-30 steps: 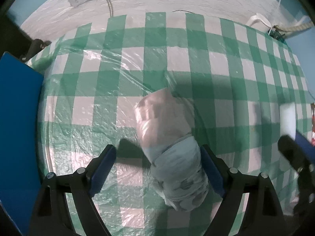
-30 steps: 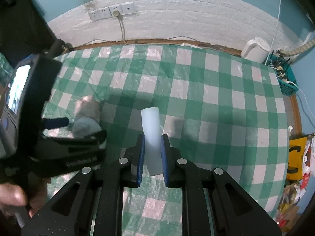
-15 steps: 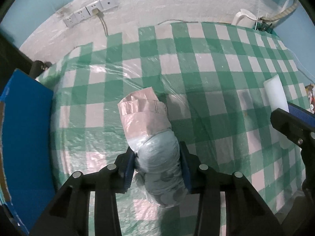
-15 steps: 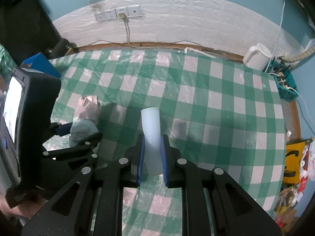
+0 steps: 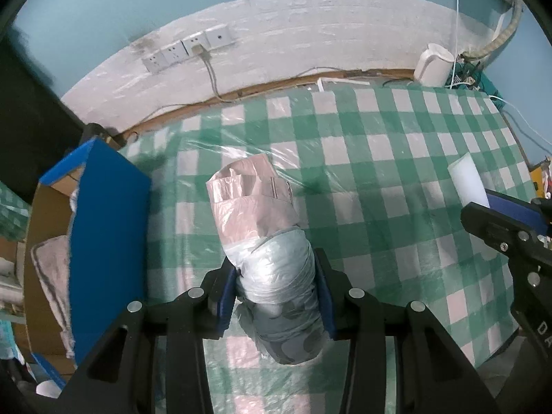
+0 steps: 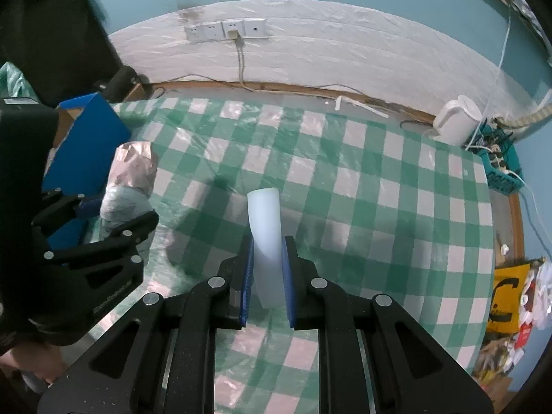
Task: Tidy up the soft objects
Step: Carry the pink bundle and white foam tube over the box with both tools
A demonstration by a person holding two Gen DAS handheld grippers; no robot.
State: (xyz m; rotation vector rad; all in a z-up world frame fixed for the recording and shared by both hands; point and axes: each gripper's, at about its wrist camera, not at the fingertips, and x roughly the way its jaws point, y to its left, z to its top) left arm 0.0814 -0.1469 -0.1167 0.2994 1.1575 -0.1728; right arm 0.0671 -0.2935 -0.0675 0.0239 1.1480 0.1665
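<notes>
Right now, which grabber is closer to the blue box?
Left. The left gripper, squeezing the plastic-wrapped bundle, sits right beside the blue box. The right gripper, holding the white foam block, is farther out over the checked tablecloth.

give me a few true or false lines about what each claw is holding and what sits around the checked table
1. The left claw is shut on a plastic-wrapped bundle. True.
2. The right claw is open with nothing in it. False: it is shut on a white foam block.
3. A blue-sided cardboard box stands to the left of the bundle. True.
4. The white kettle stands in the middle of the green checked tablecloth. False: it stands at the far right corner, near the wall.
5. A cable is plugged into the wall sockets. True.
</notes>
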